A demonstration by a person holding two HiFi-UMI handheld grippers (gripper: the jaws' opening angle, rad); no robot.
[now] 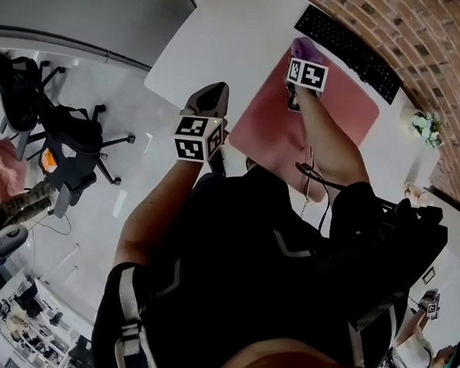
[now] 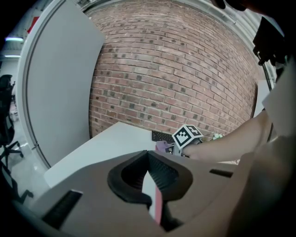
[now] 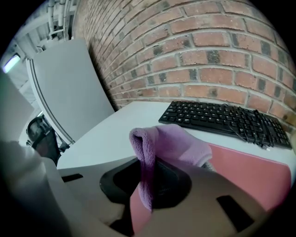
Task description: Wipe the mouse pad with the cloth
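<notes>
A pink mouse pad (image 1: 341, 112) lies on the white table (image 1: 230, 41), in front of a black keyboard (image 1: 348, 51). My right gripper (image 1: 300, 60) is shut on a purple cloth (image 3: 169, 146) and hangs over the pad's far left part. The cloth (image 1: 303, 48) sticks out past the jaws toward the keyboard (image 3: 226, 118). Pink pad (image 3: 259, 173) shows to the right of the jaws. My left gripper (image 1: 210, 103) is shut and holds nothing, near the table's near left edge, left of the pad. From the left gripper view I see the right gripper's marker cube (image 2: 187, 135).
A brick wall (image 1: 406, 24) runs behind the keyboard. A small plant (image 1: 425, 124) stands at the table's right end. Black office chairs (image 1: 66, 142) stand on the floor to the left. A grey panel (image 2: 60, 92) stands left of the table.
</notes>
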